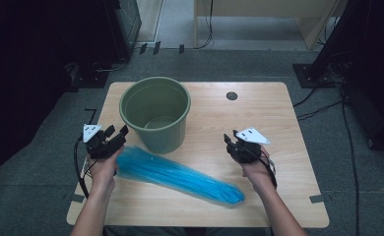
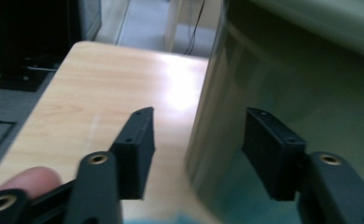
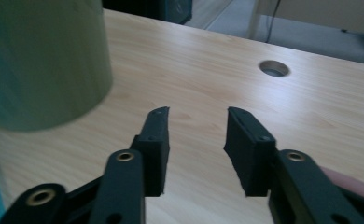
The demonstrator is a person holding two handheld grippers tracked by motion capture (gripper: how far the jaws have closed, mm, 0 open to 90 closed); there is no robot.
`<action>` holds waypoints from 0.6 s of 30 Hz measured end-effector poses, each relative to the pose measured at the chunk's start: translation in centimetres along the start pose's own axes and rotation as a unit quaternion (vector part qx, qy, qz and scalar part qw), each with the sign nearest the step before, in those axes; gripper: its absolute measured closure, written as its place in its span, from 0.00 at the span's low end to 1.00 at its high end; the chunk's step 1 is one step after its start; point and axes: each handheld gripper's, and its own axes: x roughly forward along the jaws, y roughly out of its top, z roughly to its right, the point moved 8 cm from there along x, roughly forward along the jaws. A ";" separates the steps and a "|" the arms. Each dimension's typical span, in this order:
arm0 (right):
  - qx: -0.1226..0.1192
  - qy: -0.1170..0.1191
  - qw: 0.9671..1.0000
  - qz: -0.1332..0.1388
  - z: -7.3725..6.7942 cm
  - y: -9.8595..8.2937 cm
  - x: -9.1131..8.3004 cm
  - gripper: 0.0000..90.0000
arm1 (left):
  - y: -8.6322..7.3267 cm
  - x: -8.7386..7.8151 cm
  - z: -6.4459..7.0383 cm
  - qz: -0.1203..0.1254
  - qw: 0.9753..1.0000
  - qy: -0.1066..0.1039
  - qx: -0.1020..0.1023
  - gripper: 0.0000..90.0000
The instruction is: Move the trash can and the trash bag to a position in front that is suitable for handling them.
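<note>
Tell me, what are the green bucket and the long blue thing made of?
The green bucket looks like smooth matte plastic: even colour, thin moulded rim. The long blue thing seems to be thin, glossy plastic film, maybe a rolled bag: it is see-through at the edges and streaked with creases.

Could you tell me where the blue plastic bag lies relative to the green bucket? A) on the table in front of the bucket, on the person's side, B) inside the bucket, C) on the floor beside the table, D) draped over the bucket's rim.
A: in the high view the blue plastic bag lies flat on the table, stretched out between the green bucket and the person's edge.
</note>
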 end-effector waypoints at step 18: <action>0.014 -0.012 1.000 0.013 -4.2 7.0 7.7 0.84 | 0.5 3.6 1.1 0.010 0.999 0.035 0.032 0.85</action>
